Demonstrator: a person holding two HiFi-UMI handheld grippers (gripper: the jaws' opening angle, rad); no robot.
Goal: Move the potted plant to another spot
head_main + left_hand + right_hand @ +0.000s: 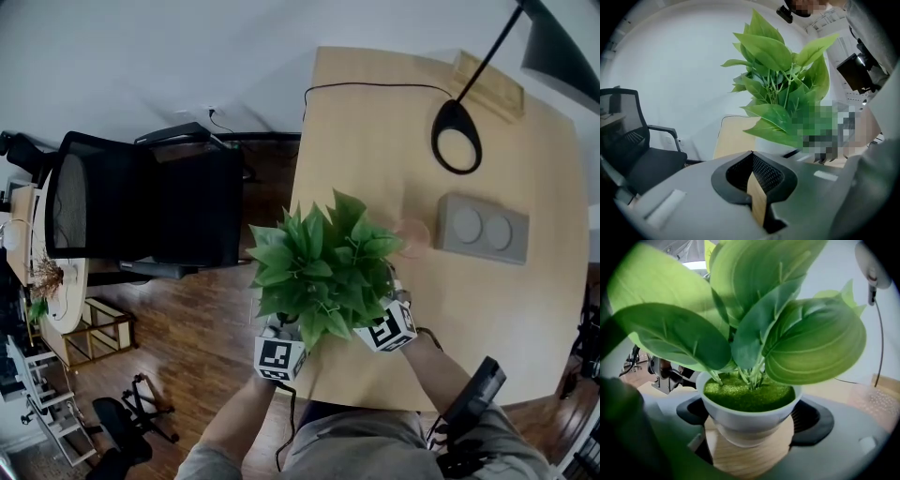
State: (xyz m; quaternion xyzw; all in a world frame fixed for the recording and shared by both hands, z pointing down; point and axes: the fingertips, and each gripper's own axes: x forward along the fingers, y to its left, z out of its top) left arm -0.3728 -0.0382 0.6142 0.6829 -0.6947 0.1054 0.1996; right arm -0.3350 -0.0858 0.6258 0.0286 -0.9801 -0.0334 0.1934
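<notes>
— Wood table [375,103], white wall behind. How many things?
— One plant [323,267] in one pot [750,416], two claws, one lamp [457,136], one box [483,228], one chair [141,202].
— Where is the plant?
— At the table's 7 o'clock edge. It stands straight up, with its leaves spread out. Chair at its 9, lamp at its 1.
— And the claws?
— See, the right claw [752,425] is wide open. The pot sits between its jaws, not squeezed. Then the left claw [751,157] is closed and empty.
— From above, leaves hide the pot. The right gripper view shows it, white with green moss.
</notes>
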